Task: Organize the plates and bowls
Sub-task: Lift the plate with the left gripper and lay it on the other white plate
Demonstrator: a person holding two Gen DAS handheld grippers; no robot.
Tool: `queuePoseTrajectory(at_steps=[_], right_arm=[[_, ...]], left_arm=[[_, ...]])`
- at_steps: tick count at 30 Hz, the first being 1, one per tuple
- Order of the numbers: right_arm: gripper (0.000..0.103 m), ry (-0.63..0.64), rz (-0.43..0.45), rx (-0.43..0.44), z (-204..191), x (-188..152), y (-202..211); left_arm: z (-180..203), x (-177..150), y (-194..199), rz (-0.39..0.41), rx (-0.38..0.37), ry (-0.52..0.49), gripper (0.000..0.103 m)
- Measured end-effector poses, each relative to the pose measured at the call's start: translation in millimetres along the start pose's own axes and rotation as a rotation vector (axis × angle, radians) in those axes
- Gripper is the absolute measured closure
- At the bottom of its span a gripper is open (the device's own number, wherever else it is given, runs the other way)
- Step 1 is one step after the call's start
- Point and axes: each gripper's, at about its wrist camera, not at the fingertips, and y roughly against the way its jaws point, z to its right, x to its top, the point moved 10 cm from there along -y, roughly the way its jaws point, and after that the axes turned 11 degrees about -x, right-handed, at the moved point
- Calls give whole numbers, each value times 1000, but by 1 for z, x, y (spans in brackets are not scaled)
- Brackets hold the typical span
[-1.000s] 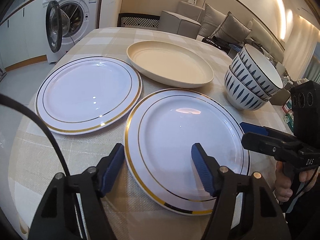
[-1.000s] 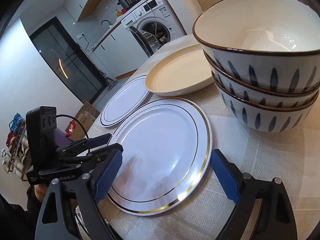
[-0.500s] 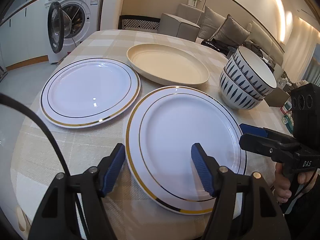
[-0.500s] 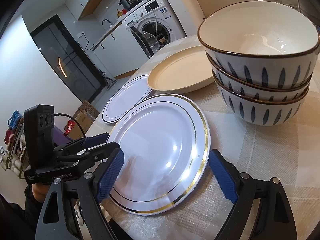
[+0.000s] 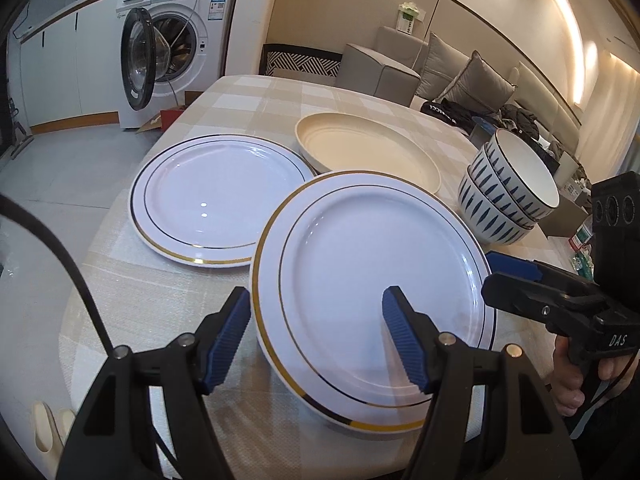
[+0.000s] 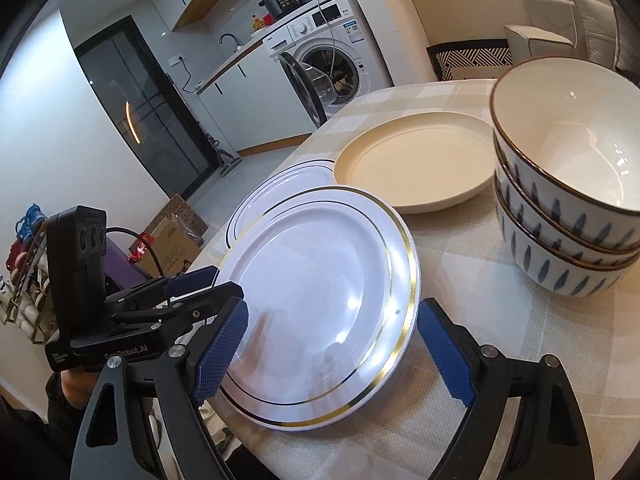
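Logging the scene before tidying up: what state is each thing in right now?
near plate: empty, rim between both grippers' jaws
far plate: empty, flat on the table
cream dish: empty, upright
bowls: three stacked, top one empty
washing machine: door open
left gripper: open
right gripper: open

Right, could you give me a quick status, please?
Left gripper, right gripper: fingers open, flanking the near gold-rimmed white plate. Second gold-rimmed white plate, cream round dish, three stacked blue-patterned bowls beyond. Nothing blocking.
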Motion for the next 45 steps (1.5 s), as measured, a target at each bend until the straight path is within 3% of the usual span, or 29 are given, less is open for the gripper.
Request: queuePoseTrajectory(at_steps=[16,26,45], right_arm=[[15,115,-3,55,-66,39,-36],[15,135,-15,74,-87,72,-59],[15,143,-86,82,-101,99,-129]], left_arm=[[-68,30,25,74,116,82,35],[-98,56,25,114,157,95,35],[-159,69,-8,59,254,146,35]])
